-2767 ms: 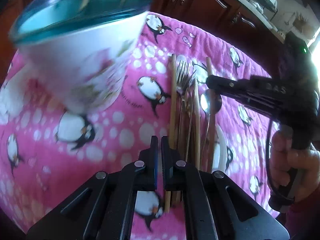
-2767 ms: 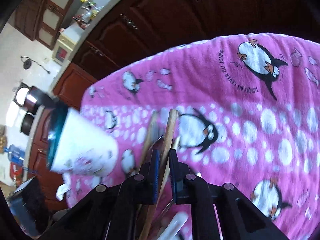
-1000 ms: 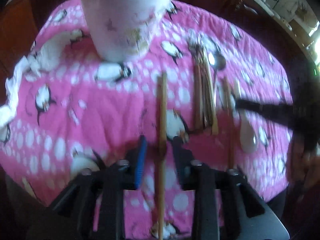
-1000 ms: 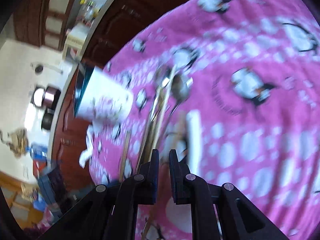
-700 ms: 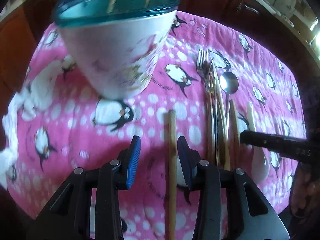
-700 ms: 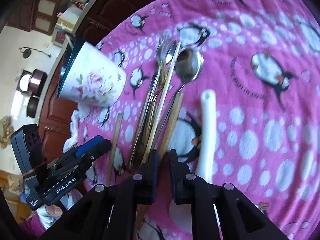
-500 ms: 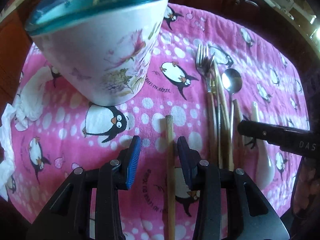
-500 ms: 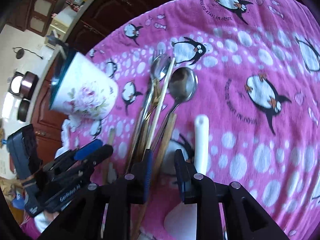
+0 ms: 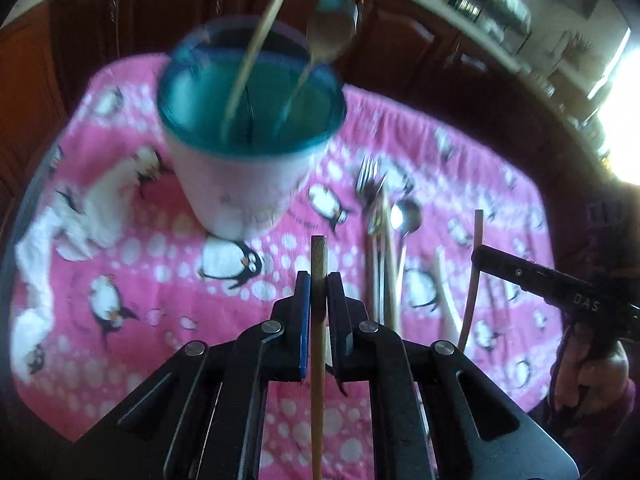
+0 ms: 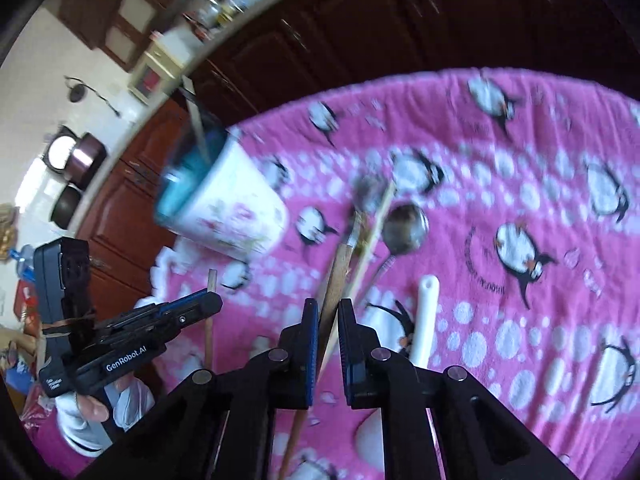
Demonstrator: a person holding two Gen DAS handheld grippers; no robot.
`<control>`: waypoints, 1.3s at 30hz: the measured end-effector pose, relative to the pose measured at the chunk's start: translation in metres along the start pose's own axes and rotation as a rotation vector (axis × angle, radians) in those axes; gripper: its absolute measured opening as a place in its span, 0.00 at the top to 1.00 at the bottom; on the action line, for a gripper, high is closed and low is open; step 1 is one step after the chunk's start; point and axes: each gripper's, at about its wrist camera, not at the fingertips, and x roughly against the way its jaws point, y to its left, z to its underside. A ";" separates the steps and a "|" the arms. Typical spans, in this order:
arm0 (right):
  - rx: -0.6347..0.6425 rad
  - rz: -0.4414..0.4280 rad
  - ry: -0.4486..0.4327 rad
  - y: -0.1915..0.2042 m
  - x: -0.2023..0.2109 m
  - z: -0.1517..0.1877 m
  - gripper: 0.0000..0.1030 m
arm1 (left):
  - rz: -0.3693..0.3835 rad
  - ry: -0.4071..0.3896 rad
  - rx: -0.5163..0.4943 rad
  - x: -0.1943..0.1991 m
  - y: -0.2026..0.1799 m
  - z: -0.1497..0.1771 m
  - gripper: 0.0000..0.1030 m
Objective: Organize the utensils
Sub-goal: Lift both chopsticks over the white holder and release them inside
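My left gripper [image 9: 319, 280] is shut on a wooden chopstick [image 9: 318, 264] and holds it above the pink penguin cloth [image 9: 132, 280]. A white floral cup with a teal rim [image 9: 240, 184] stands behind it with a chopstick and a spoon inside. My right gripper [image 10: 328, 308] is shut on a darker wooden chopstick [image 10: 338, 276], raised off the cloth. Forks, a metal spoon [image 9: 406, 216] and more chopsticks lie in a bundle [image 9: 380, 248] between the grippers. The cup [image 10: 232, 208] and left gripper [image 10: 180, 316] show in the right wrist view.
A white ceramic spoon [image 10: 424, 320] lies right of the bundle. A crumpled white tissue [image 9: 44, 240] lies at the cloth's left edge. Dark wooden cabinets [image 9: 400, 40] stand behind the table.
My left gripper has closed on the chopstick and lifted it. My right gripper has closed on another chopstick and lifted it from the bundle. Both cameras pulled back from the cup.
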 end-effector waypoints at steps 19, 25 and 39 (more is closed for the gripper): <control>0.218 -0.101 -0.246 0.102 0.093 -0.072 0.94 | 0.059 -0.351 -0.022 0.168 0.000 -0.064 0.93; 0.273 -0.061 -0.360 0.134 0.111 -0.111 0.94 | -0.056 -0.486 -0.029 0.188 0.006 -0.106 0.93; 0.320 0.103 -0.424 0.158 0.037 -0.145 0.94 | -0.232 -0.489 0.008 0.112 0.034 -0.145 0.93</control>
